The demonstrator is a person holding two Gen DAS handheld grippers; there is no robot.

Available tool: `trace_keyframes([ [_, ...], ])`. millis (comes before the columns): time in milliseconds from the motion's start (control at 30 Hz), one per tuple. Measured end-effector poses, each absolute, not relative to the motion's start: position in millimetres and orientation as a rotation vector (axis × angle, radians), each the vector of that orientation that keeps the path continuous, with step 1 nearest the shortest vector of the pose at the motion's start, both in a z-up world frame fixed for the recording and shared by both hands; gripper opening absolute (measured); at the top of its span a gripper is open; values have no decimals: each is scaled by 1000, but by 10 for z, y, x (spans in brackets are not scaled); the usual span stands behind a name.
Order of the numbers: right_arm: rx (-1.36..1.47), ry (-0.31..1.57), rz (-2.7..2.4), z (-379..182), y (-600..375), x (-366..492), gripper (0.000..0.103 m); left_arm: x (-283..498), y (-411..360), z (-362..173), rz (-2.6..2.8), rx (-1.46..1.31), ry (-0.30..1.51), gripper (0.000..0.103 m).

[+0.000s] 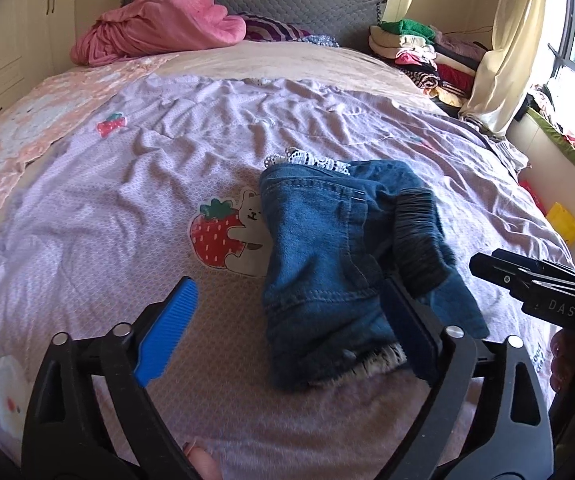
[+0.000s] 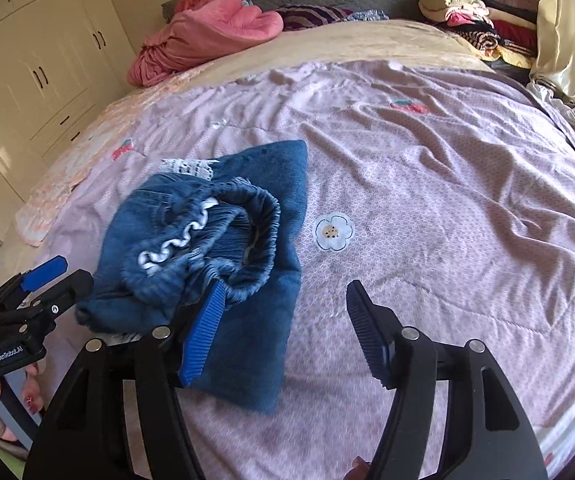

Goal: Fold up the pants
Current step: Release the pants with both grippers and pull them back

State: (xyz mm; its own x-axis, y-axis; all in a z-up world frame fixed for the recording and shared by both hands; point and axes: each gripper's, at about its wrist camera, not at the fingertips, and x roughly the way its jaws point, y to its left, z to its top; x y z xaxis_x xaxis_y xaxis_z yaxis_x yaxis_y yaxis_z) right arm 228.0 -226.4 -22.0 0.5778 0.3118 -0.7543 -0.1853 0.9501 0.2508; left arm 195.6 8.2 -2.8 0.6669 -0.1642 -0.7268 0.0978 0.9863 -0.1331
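- Lilac quilt (image 1: 135,184) covers the bed; pink blanket (image 1: 159,24) lies at its head.
- Left gripper (image 1: 287,320) gapes wide, holding nothing; jeans (image 1: 319,248) lie ahead, toward its right finger.
- Jeans (image 2: 215,264) are bunched, long axis running away from both grippers.
- Right gripper (image 2: 283,332) gapes wide, empty; its left finger touches the waistband (image 2: 255,256), so I judge it nearer.
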Motion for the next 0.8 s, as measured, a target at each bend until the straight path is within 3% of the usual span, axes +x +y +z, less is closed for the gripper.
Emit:
trace_keyframes([
  [67, 153, 890, 293, -163, -2279, 2195, 78, 1889, 82, 9, -143, -83, 821, 92],
  [200, 159, 847, 301, -35, -2311, 1979, 86, 1752, 78, 56, -141, -78, 816, 93],
  [433, 133, 801, 298, 76, -2338, 1657, 94, 1497, 19, 66, -141, -61, 812, 93],
  [800, 105, 797, 283, -8, -2328, 1318, 98, 1195, -37, -25, -138, -58, 831, 93],
])
